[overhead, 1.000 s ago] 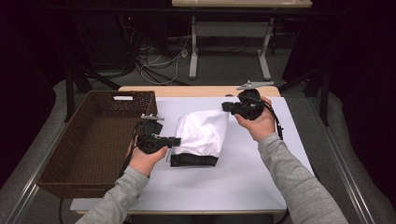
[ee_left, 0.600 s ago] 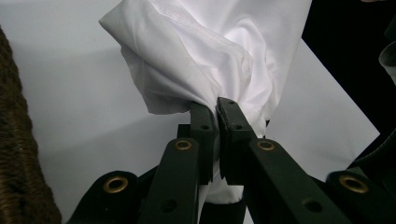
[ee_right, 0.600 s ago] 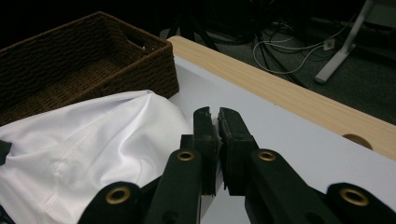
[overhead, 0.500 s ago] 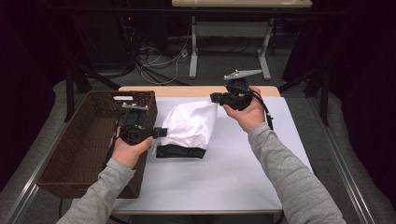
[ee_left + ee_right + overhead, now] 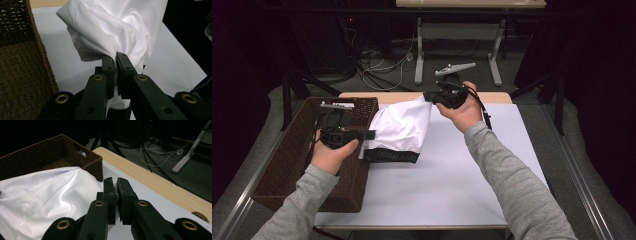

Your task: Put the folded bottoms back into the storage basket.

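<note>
While both grippers hold the white garment [image 5: 399,131] above the table [image 5: 472,180], it hangs beside the basket [image 5: 287,165].
Left gripper [image 5: 116,58] and right gripper [image 5: 116,184] are pinched closed on cloth; next move probably needs carrying it over the basket rim, then releasing.

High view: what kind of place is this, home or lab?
Probably a lab or recording room, not a home: dark curtains surround the table, loose cables lie on the carpet behind it, and another desk stands farther back.
</note>
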A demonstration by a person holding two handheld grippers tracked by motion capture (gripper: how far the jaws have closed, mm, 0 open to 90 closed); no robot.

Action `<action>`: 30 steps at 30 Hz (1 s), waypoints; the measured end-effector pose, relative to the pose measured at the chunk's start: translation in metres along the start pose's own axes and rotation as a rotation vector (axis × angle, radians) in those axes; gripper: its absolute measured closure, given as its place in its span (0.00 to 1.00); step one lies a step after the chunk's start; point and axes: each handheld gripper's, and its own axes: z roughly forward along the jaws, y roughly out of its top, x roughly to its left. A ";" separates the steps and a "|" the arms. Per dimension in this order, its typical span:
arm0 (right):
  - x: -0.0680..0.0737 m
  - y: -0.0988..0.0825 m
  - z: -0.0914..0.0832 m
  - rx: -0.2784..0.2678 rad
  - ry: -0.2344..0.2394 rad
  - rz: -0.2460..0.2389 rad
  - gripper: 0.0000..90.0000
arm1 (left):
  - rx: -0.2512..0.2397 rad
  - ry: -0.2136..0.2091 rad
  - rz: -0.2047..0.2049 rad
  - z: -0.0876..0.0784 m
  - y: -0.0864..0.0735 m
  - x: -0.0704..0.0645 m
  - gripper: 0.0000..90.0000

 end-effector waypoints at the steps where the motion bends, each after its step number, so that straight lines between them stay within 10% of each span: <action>1: 0.002 0.002 0.001 -0.001 0.000 -0.006 0.95 | 0.000 0.001 0.000 -0.002 0.001 0.002 0.95; 30: 0.070 0.073 0.044 -0.037 0.062 -0.117 0.95 | -0.039 0.081 -0.049 -0.078 0.003 0.050 0.95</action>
